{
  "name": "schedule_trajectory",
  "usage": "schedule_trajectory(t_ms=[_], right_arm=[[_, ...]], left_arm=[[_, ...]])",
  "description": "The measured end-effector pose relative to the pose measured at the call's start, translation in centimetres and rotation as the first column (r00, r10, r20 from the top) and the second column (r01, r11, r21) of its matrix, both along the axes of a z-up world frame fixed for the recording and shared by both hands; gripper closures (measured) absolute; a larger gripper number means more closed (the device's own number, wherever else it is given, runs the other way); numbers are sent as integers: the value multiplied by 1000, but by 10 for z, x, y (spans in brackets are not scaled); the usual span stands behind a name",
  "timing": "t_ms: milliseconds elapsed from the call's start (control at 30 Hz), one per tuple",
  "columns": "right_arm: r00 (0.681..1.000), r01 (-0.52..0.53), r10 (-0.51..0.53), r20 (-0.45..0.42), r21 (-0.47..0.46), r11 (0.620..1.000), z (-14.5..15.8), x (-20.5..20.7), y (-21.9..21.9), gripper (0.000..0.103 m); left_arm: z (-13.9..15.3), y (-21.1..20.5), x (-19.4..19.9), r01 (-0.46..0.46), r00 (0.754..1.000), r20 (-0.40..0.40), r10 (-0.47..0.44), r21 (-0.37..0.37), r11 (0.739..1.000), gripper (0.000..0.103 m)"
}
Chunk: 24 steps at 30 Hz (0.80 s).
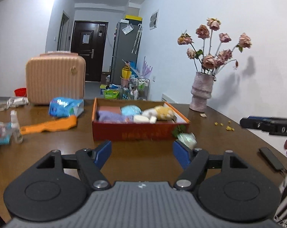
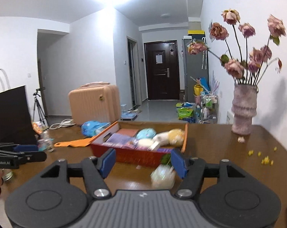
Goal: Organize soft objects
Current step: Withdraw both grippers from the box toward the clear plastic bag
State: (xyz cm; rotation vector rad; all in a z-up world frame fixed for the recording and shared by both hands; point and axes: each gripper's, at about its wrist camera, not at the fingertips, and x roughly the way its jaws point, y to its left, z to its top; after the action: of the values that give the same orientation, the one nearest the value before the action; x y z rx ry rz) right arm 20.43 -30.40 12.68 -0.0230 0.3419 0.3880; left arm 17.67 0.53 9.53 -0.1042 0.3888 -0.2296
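Both sets of jaws wide and holding nothing: left gripper short of the box, right gripper beside a pale ball lying loose on the counter just outside the box's near corner; orange cloth well apart to the left. Risk, as a judgement: ball squashed sideways and rolled off by an off-centre close, or box shoved and its plush toy tipped out. Glossy brown wood, strewn with yellow crumbs, a spray bottle, a vase, a pink case; beyond, white walls, dark door.
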Motion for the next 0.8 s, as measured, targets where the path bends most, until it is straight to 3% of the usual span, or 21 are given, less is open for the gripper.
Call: schedule_trajectory(t_ms=[200, 400, 633, 800], right_arm=[[998, -1, 2, -67, 9, 1000, -54, -56, -3, 36], [995, 8, -4, -100, 37, 999, -75, -75, -4, 36], [992, 55, -46, -119, 73, 996, -78, -52, -16, 36], [986, 87, -73, -150, 90, 992, -77, -3, -34, 39]], left_arm=[[-40, -5, -46, 6, 997, -71, -7, -12, 1000, 29], [-53, -7, -54, 15, 995, -98, -16, -13, 1000, 29], [-52, -24, -21, 42, 991, -127, -46, -31, 999, 29], [-49, -48, 40, 75, 982, -167, -87, -79, 994, 33]])
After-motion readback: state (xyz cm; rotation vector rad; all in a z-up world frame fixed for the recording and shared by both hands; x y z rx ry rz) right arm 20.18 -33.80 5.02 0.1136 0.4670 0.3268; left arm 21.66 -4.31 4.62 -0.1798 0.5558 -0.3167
